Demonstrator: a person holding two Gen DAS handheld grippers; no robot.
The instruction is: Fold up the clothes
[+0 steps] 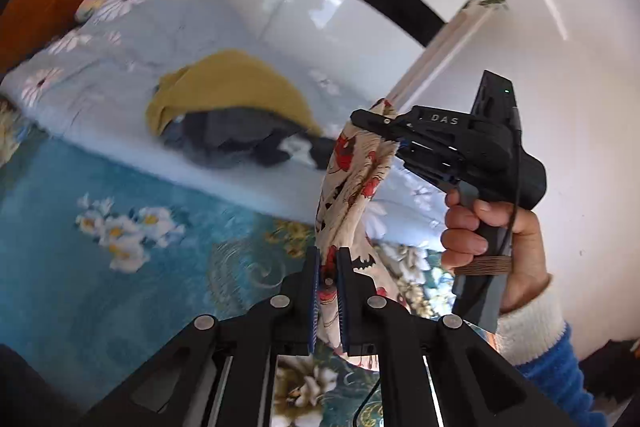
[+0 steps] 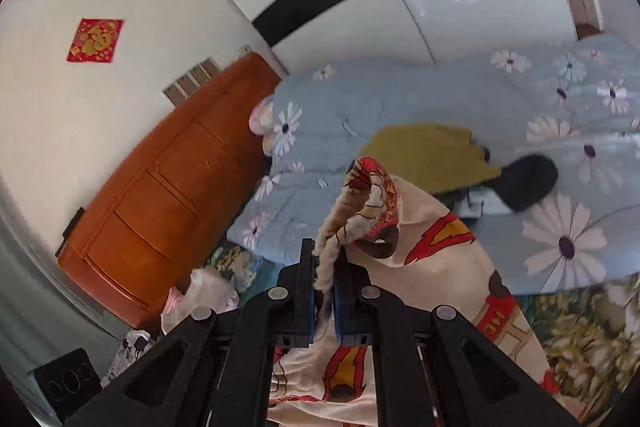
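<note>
A cream garment with red cartoon prints (image 1: 352, 187) hangs in the air between my two grippers above the bed. My left gripper (image 1: 329, 259) is shut on its lower edge. My right gripper (image 1: 376, 125) shows in the left wrist view, held by a hand, shut on the garment's upper edge. In the right wrist view my right gripper (image 2: 325, 259) is shut on a bunched hem of the same garment (image 2: 432, 259), which drapes down to the right. A heap of clothes with a mustard garment (image 1: 232, 87) on top lies on the bed; it also shows in the right wrist view (image 2: 424, 151).
A light blue daisy quilt (image 2: 560, 131) is bunched on the bed, over a teal floral sheet (image 1: 100, 227). An orange wooden headboard (image 2: 160, 211) stands at the left. White glossy wardrobe doors (image 2: 460, 19) stand behind the bed. A black dark garment (image 2: 532, 183) lies by the heap.
</note>
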